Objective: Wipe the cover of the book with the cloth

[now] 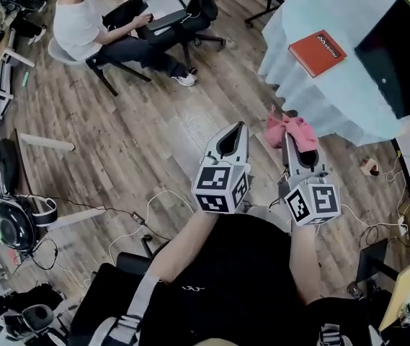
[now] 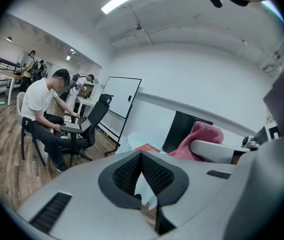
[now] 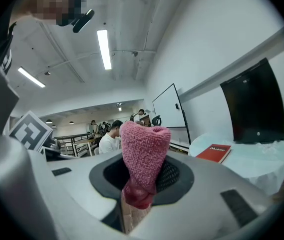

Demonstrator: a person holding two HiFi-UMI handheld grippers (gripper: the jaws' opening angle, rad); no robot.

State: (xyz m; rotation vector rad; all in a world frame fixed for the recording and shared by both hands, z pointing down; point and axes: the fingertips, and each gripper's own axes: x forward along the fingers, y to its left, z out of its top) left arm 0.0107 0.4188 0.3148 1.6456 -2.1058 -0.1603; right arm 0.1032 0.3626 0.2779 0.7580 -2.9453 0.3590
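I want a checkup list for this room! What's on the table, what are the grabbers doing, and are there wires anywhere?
Surface: round table under a pale blue cover, mostly bare.
Job's things: orange-red book lies flat on the table; pink terry cloth hangs well short of it.
Clutter: black flat screen on the table beside the book.
Grippers: left gripper shut, empty; right gripper shut on the cloth.
Cables: white and black cables loose on the wooden floor.
Surroundings: seated person at a laptop, black office chair.
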